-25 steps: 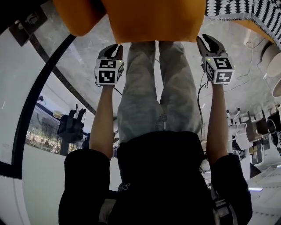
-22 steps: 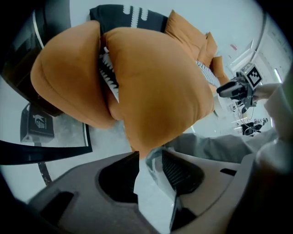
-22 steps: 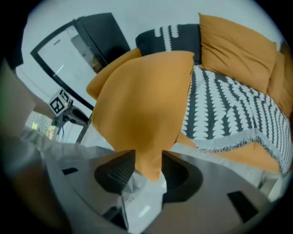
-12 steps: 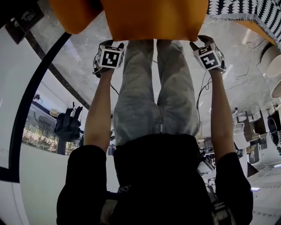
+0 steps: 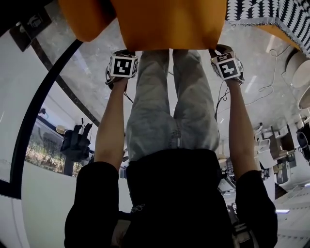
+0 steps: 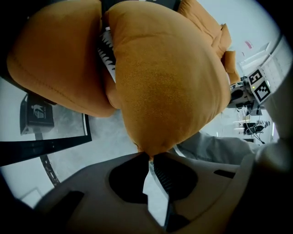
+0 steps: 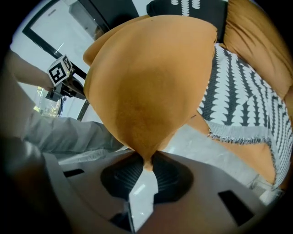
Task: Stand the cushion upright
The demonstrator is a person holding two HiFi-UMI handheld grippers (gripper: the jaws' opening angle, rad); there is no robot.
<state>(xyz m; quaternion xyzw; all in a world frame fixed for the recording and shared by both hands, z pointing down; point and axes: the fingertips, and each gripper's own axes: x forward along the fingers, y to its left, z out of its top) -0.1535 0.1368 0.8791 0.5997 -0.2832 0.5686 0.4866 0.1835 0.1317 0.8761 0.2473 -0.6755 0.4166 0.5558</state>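
Both grippers now sit at the lower edge of the plump orange velvety cushion (image 5: 169,22), marker cubes facing up; a second ago they were short of it. Its napped fabric bulges into rounded corners. On the left gripper (image 6: 150,157) the closing ribbed jaws pinch one corner; the right gripper (image 7: 145,165), also closing, nips the other. Beside it lie a second orange cushion (image 6: 55,59) and a black-and-white fringed throw (image 7: 242,105)

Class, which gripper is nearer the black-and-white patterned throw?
Right. The right gripper, jaws closing on one corner of the orange cushion, is on the side where the throw lies; the left gripper, closing on the opposite corner, is across the cushion.
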